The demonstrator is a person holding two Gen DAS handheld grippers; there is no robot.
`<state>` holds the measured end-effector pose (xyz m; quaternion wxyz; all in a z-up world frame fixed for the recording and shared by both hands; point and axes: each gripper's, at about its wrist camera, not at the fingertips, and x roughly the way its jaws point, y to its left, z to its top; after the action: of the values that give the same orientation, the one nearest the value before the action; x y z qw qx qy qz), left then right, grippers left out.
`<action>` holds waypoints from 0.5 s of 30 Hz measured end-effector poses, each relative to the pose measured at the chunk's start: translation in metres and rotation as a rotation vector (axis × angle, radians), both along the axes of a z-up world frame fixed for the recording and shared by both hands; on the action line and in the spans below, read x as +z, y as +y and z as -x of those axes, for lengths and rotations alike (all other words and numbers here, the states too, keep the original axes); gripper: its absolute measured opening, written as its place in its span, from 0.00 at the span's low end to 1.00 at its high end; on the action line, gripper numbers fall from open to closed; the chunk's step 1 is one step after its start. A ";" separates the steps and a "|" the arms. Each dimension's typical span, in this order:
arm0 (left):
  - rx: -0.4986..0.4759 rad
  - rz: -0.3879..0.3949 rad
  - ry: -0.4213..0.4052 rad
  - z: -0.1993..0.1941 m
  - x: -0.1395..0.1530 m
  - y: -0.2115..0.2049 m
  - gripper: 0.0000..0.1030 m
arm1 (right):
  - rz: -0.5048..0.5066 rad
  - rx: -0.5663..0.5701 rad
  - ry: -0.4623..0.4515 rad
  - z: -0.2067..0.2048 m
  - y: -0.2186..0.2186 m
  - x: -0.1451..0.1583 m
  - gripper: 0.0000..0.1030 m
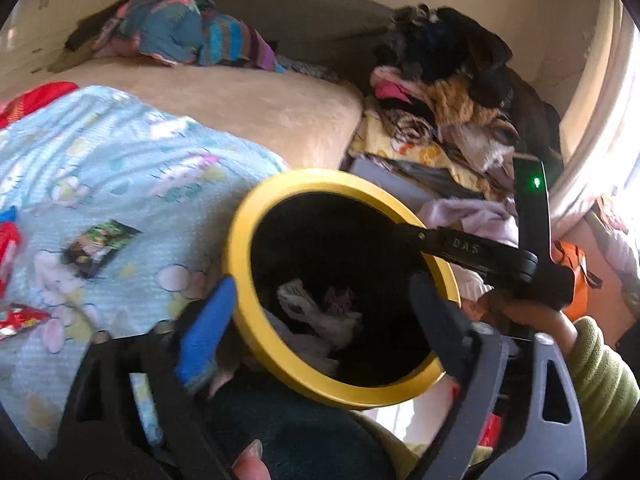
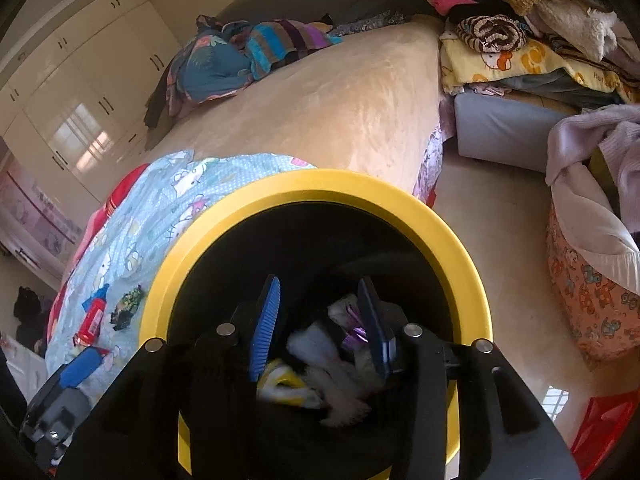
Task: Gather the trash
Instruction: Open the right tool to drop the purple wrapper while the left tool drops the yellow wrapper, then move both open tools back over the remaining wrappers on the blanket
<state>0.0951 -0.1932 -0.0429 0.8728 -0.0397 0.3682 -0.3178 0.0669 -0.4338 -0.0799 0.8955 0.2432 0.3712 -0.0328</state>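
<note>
Yellow-rimmed black bin stands beside the bed, just past the light blue blanket. Crumpled white and yellow trash lies in its bottom. Right gripper hangs over the bin mouth, jaws partly apart, nothing pinched between them. Left gripper straddles the rim, jaws wide apart, blue finger outside at 9 o'clock, nothing held. Green wrapper and red wrappers lie on the blanket, at 9 o'clock of the bin. Clothes pile at 1 o'clock.
</note>
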 end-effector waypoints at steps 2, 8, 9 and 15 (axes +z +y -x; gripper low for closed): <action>0.014 0.001 -0.016 0.002 0.005 0.005 0.88 | 0.015 0.006 -0.014 0.000 0.005 0.005 0.50; 0.073 -0.002 -0.066 0.005 0.020 0.023 0.89 | 0.049 0.041 -0.075 0.002 0.023 0.026 0.57; 0.080 -0.003 -0.074 0.007 0.022 0.025 0.89 | 0.052 0.049 -0.083 0.001 0.026 0.029 0.59; 0.139 0.008 -0.101 0.009 0.032 0.048 0.89 | 0.065 0.088 -0.125 0.001 0.043 0.047 0.63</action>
<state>0.0861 -0.1456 -0.0107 0.9100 -0.0526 0.3190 -0.2597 0.0655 -0.3905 -0.0334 0.9249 0.1990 0.3238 0.0099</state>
